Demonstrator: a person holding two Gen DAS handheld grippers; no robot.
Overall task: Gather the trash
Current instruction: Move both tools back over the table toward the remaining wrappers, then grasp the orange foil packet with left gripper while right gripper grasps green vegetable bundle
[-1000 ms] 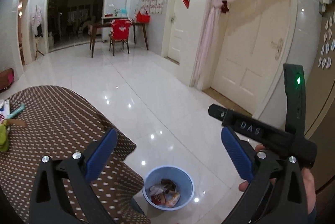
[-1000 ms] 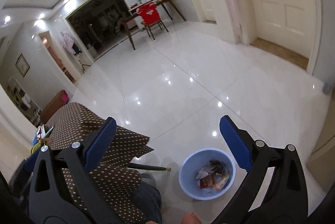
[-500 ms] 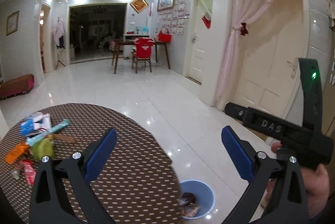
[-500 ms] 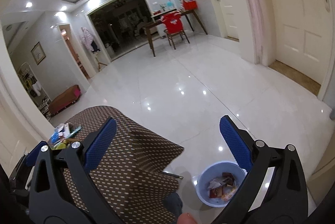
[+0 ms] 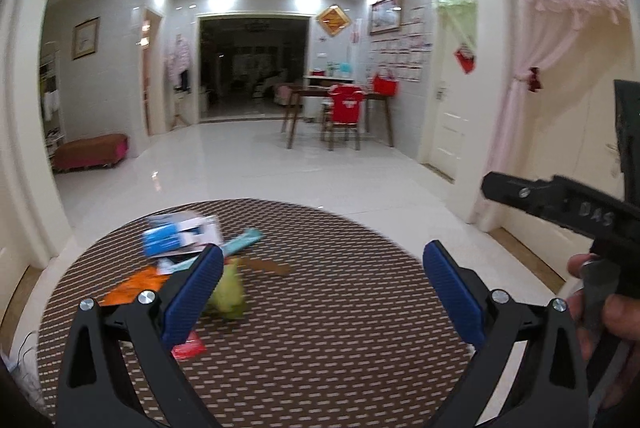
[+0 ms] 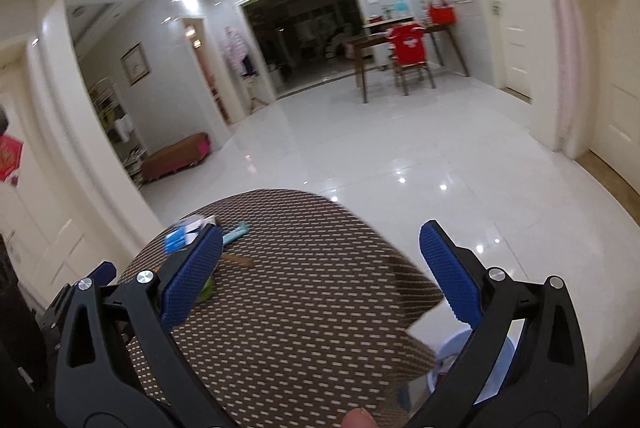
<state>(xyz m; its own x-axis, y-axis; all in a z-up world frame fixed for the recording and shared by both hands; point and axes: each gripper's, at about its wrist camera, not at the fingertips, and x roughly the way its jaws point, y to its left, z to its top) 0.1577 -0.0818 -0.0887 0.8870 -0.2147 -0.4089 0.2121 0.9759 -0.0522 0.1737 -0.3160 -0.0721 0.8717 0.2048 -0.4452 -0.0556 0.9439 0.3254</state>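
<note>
A round table with a brown dotted cloth [image 5: 320, 328] holds several pieces of trash at its far left: a blue and white box [image 5: 180, 233], a teal wrapper [image 5: 242, 241], a green wrapper [image 5: 230, 294], an orange wrapper [image 5: 136, 284] and a red wrapper [image 5: 188, 350]. My left gripper [image 5: 320, 276] is open and empty above the table. My right gripper [image 6: 320, 264] is open and empty over the table's right side. The blue trash bin [image 6: 452, 360] sits on the floor at lower right, mostly hidden by my right finger.
The right gripper's body [image 5: 560, 204] and a hand show at the right of the left wrist view. White tiled floor [image 6: 400, 148] lies beyond the table. A wooden table with a red-covered chair [image 5: 346, 116] stands far back. A red bench [image 5: 90, 150] is at the left.
Both grippers have risen and swung left from above the bin toward the table. The trash on the table has come into view. Both stay open.
</note>
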